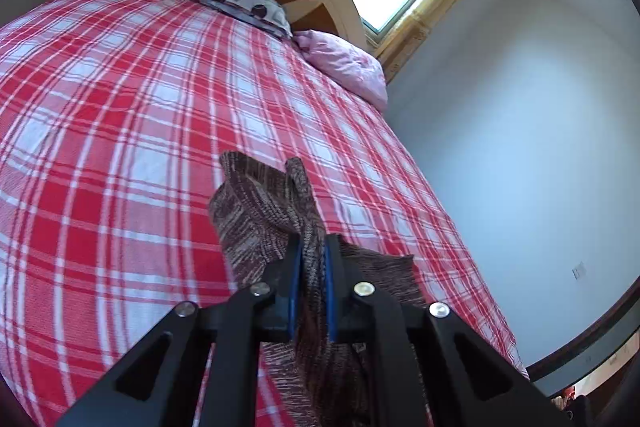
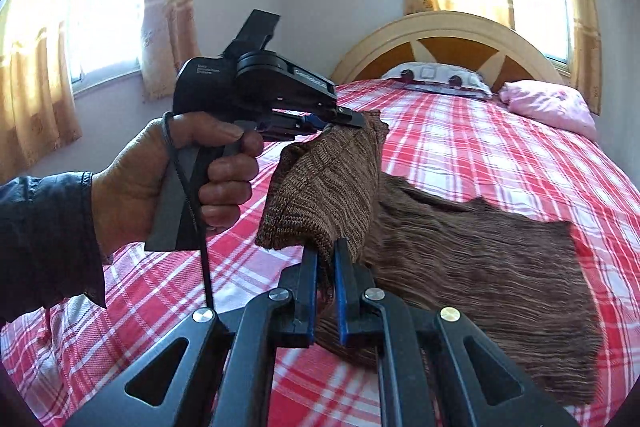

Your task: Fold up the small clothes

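Nearest us, we are clamping our right gripper [image 2: 325, 259] on one edge of the brown knitted garment [image 2: 460, 259], a ribbed, mottled knit. Just beyond, we are pinching its other raised edge in our left gripper [image 2: 352, 119], gripped by our left hand [image 2: 168, 179], so the cloth is hanging folded between both. The rest is lying flat on the red plaid bedspread [image 2: 500, 155], well short of the pink pillow [image 2: 548, 103].
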Available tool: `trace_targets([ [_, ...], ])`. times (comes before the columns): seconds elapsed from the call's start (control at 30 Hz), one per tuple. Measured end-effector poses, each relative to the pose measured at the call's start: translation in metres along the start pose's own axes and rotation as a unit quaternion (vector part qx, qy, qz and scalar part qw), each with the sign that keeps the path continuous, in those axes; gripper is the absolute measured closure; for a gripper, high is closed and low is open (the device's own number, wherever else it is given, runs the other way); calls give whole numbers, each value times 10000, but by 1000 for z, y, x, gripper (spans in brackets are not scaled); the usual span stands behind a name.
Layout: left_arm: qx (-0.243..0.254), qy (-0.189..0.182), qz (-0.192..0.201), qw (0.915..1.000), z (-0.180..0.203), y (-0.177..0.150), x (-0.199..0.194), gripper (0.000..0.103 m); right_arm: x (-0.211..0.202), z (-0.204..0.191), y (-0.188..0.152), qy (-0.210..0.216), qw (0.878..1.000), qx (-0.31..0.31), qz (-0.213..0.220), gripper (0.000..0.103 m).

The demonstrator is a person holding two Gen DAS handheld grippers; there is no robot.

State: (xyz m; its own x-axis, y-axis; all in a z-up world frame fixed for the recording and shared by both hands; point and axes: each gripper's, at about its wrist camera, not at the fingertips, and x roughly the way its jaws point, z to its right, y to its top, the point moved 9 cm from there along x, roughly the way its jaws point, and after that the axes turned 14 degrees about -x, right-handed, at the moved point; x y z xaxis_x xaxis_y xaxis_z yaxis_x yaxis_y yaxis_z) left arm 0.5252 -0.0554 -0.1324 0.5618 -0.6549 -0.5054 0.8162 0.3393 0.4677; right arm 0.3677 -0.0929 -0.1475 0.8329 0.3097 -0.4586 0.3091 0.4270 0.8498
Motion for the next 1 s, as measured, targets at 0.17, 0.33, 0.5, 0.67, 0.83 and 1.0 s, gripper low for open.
trace_targets([
  [0.17,156,-101,-86,9998,29,-9,14,92,-21,30,-8,-170,9996,224,90,96],
  [0.33,354,-178,-239,9989,58,-22,33,92,-40,52,-23,-240,9984,507,107,96],
  [0.5,471,-178,-427,9978,78,-41,57,92,-55,79,-47,-317,9955,891,49,100],
  [0.67,555,-127,-654,9962,93,-61,85,92,-65,104,-70,-370,9919,1210,-70,100],
  [0.83,696,-120,-863,9938,112,-82,107,92,-75,125,-90,-387,9880,1484,-177,100],
  [1.0,961,41,-1036,9900,124,-103,131,92,-78,141,-119,-279,9807,1896,-393,100],
])
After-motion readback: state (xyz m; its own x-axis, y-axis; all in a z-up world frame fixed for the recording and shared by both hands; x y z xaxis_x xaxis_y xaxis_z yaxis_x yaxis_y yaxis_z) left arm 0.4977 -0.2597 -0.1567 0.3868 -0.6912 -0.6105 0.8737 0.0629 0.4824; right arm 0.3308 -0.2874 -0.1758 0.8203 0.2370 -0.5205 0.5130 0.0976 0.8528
